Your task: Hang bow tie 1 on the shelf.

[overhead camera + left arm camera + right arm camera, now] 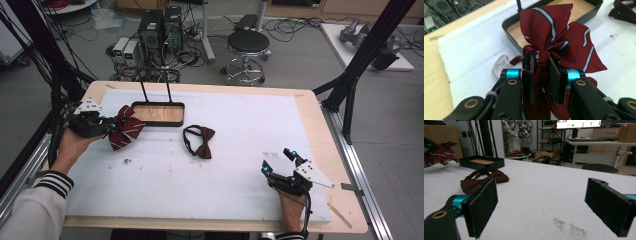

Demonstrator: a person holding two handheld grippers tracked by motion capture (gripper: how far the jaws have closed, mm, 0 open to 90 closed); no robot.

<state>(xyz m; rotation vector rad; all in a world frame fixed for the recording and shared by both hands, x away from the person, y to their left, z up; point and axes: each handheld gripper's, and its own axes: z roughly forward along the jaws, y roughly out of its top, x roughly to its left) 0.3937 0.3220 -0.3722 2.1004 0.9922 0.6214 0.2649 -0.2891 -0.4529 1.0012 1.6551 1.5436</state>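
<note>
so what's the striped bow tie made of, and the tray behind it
Striped bow tie: woven fabric with a slight satin sheen, likely silk or polyester; a fine ribbed weave and soft folds show. Left gripper pinches its knot. Tray: black rim, probably matte plastic or metal, unclear which; its floor shows wood grain.

On my desk (320,125) lies a dark maroon bow tie (199,141), just in front of a black tray (158,114) (wooden-bottomed); a stool (248,42) stands beyond.

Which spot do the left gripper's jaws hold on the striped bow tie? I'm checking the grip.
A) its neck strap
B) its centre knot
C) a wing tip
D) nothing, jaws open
B: in the left gripper view, the left gripper pinches the striped bow tie at its centre knot.
</note>
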